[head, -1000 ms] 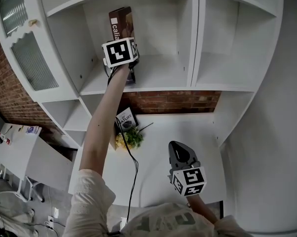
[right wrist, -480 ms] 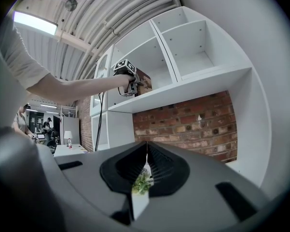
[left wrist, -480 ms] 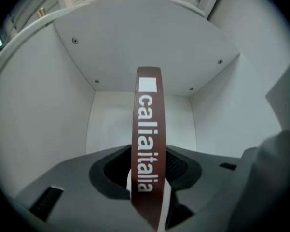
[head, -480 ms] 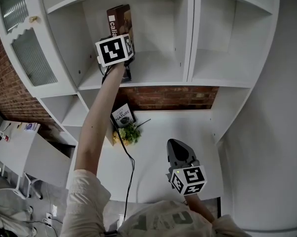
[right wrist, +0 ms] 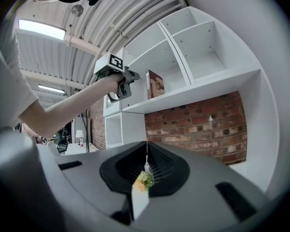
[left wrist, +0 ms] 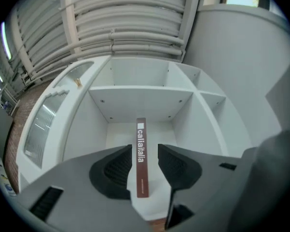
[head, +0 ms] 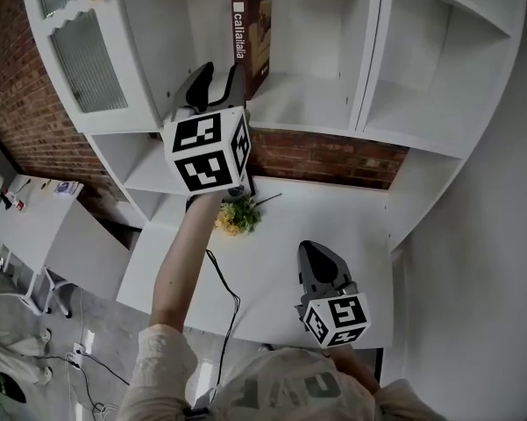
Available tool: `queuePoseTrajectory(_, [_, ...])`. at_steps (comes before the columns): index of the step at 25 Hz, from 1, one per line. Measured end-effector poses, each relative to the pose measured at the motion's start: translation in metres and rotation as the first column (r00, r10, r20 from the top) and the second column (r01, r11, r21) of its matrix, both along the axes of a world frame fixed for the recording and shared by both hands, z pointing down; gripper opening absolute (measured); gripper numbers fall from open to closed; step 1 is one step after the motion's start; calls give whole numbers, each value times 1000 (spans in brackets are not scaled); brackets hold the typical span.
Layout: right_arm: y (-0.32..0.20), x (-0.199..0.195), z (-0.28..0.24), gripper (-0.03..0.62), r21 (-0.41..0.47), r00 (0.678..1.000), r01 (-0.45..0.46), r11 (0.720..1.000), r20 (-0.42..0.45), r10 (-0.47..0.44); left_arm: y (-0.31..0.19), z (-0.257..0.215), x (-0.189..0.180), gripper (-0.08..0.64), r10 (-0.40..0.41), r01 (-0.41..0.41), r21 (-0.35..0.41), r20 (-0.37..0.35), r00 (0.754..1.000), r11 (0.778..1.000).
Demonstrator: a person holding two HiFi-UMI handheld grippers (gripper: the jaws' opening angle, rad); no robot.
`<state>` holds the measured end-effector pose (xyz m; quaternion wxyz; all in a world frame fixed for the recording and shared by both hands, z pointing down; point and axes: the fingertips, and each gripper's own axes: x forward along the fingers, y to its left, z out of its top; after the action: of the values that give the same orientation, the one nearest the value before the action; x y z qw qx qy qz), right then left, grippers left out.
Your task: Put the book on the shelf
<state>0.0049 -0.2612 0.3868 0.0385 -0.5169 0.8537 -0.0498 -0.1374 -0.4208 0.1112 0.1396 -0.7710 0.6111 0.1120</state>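
A brown book [head: 250, 38] stands upright in the upper left shelf compartment [head: 289, 103], spine facing out. My left gripper [head: 217, 82] hangs in front of it and a little below, open, with nothing between its jaws. In the left gripper view the book's spine [left wrist: 141, 144] shows in the gap between the two dark fingers [left wrist: 118, 166], apart from both. My right gripper [head: 309, 254] is low over the white table, jaws shut and empty. The right gripper view shows the book [right wrist: 155, 83] on the shelf and the left gripper [right wrist: 134, 77] just left of it.
A small yellow-green plant [head: 237, 216] sits on the white table [head: 333, 226] under the shelf, with a black cable trailing from it. A glass cabinet door [head: 83, 51] stands open at the left. A brick wall [head: 333, 160] backs the table. The right compartment [head: 421, 86] holds nothing.
The left gripper has drawn back from the book toward me and now stands apart from it. The book stays upright on the shelf. The right gripper has barely moved.
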Motion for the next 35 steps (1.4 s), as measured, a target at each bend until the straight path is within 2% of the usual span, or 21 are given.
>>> queuePoseTrajectory(3, [4,-11,3,17,-5,999,36,999,-7,-36,56,20,2,161,52,-50,50,-42,998,998])
queuePoseTrajectory(6, [6,-19,6,17,-5,998,67,998,-19,-67,103,51,7,159,81,-79,65,-42,996,995])
queuePoseTrajectory(7, [7,-21,5,17,1,997,72,997,-27,-72,117,63,7,144,83,-80,61,-44,996,995])
queuePoseTrajectory(8, [7,-24,4,17,12,997,75,997,-37,-75,129,74,6,91,78,-76,54,-50,996,996])
queuePoseTrajectory(11, [9,-31,-6,17,65,994,84,994,-75,-79,158,112,0,14,44,-43,24,-54,998,999])
queuePoseTrajectory(14, [10,-34,-20,17,143,990,90,986,-120,-73,176,156,0,12,-9,9,-7,-47,999,1000])
queuePoseTrajectory(16, [11,-36,-25,17,174,988,94,980,-138,-70,184,194,0,12,-37,34,-63,-41,998,997])
queuePoseTrajectory(20, [14,-42,-21,17,170,987,113,979,-128,-92,193,249,1,12,-39,24,-181,-78,996,983])
queuePoseTrajectory(22, [15,-46,-17,17,161,986,117,980,-136,-95,195,257,0,12,-50,36,-205,-66,997,978])
queuePoseTrajectory(25, [19,-52,-15,17,166,983,129,978,-149,-104,198,255,-4,12,-60,51,-188,-40,997,981])
queuePoseTrajectory(35, [24,-62,-17,17,172,984,143,975,-132,-121,206,250,-11,12,-72,61,-170,-61,995,983])
